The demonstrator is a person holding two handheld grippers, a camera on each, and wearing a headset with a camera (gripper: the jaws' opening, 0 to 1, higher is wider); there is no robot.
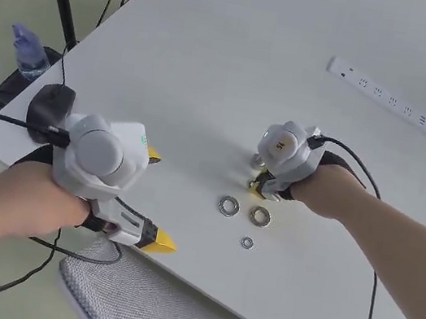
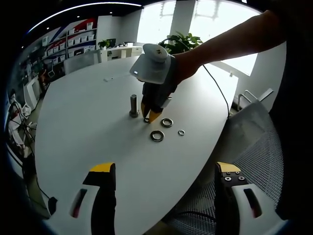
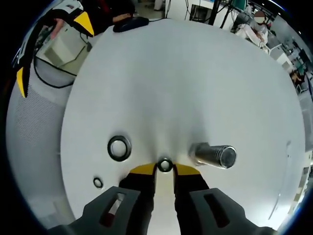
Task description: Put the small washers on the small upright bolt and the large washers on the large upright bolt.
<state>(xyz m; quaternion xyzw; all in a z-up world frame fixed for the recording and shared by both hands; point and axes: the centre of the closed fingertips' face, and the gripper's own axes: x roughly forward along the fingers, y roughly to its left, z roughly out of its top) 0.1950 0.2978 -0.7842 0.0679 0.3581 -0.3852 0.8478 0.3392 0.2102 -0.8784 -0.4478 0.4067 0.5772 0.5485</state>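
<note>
My left gripper [image 1: 157, 197] hangs over the near edge of the white table [image 1: 214, 60]. Its yellow-tipped jaws are spread wide and hold nothing. To its right, three washers lie flat on the table: a large washer [image 1: 228, 206], a second large washer [image 1: 260, 216] just beside it, and a loose small washer [image 1: 247, 242] nearer to me. Just past them my right gripper [image 1: 262, 186] points down at the tabletop. Its jaws are drawn nearly together on a fourth washer [image 3: 165, 165], a small one pinched between the yellow tips. I cannot tell whether it is lifted off the surface. The large bolt [image 3: 215, 155] stands upright just beside those tips. Farther right, a power strip [image 1: 383, 94] lies well apart from the work.
</note>
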